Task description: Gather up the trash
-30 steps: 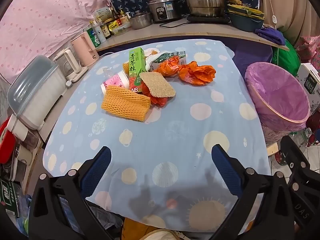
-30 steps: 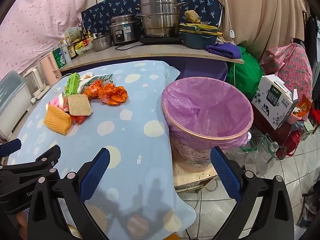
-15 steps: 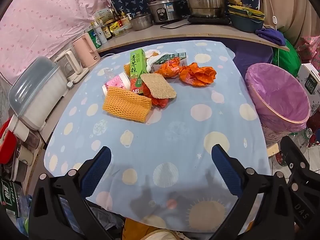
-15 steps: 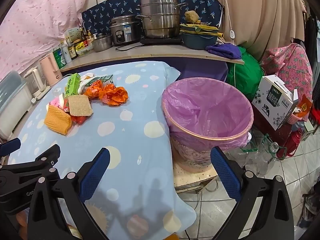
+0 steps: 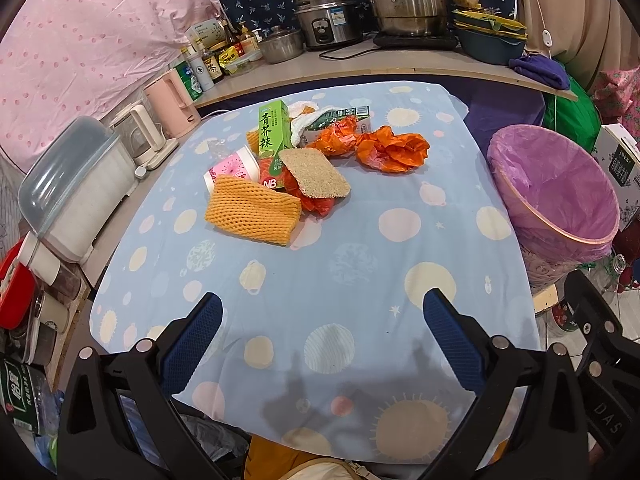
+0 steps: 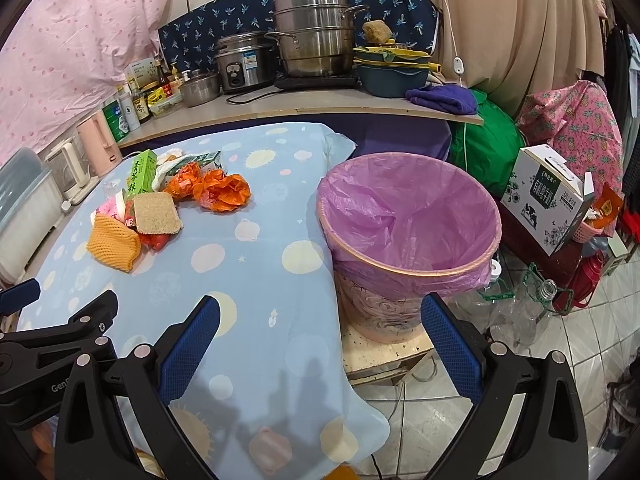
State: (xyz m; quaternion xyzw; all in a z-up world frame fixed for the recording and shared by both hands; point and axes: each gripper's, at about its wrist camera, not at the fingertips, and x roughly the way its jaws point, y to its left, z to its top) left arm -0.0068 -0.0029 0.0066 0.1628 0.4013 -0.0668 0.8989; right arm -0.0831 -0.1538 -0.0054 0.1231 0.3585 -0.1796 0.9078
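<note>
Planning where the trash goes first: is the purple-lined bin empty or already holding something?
Empty as far as shown: the bin stands upright beside the table, and only the purple liner shows inside. Its very bottom is hidden.

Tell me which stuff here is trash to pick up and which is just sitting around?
For the job:
orange net
brown sponge
green box
crumpled orange bag
purple-lined bin

Just sitting around:
steel pots
pink kettle
sauce bottles
milk carton box

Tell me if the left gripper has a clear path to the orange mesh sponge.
Probably yes. The left gripper is open and holds nothing, and only bare tablecloth lies between it and the orange mesh sponge, which sits at the pile's near edge with nothing on top.
</note>
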